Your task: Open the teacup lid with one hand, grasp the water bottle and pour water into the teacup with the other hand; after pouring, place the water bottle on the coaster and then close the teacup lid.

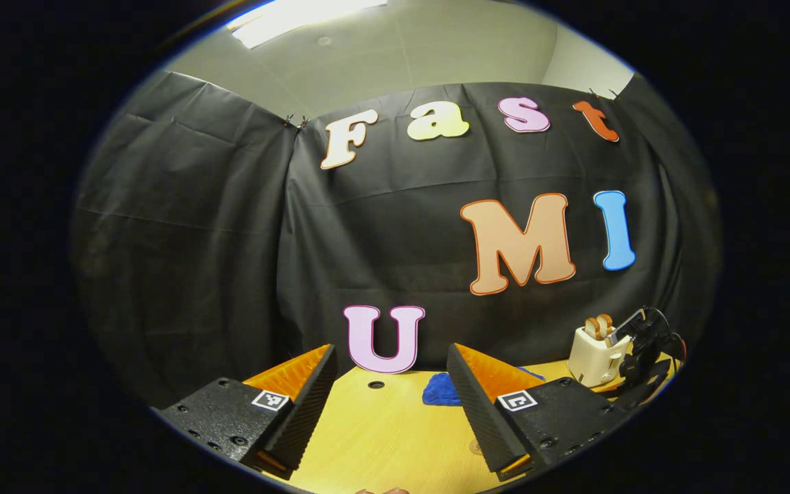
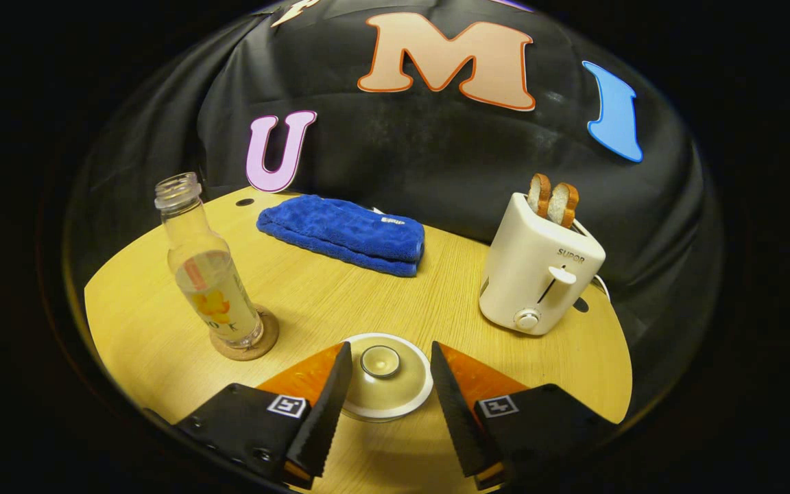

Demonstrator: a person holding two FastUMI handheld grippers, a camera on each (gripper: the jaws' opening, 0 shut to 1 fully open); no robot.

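Right tool (image 2: 387, 398) seen in the right gripper view with fingers spread wide, gripping nothing, hovering low over the wooden surface (image 2: 340, 302). Teacup lid (image 2: 387, 377) lay directly between the two fingers, round and pale with a small central knob, fingers either side of it and apart from the knob; could not tell whether the inner edges touched the lid's rim. Teacup itself hidden under the lid. Water bottle (image 2: 206, 274) stood upright and uncapped on the round cork coaster (image 2: 247, 343), ahead and to the left of the tool, well clear of the fingers. Folded blue towel (image 2: 343, 234) lay farther back near the wall; cream toaster (image 2: 539, 271) with two slices of bread (image 2: 553, 199) stood ahead to the right.

Left tool (image 1: 391, 405) seen in the left gripper view, likewise wide open and empty, raised and aimed at the booth wall. Beyond its fingers, a strip of the surface (image 1: 381, 432), a bit of the towel (image 1: 439, 390) and the toaster (image 1: 597, 355) far right.
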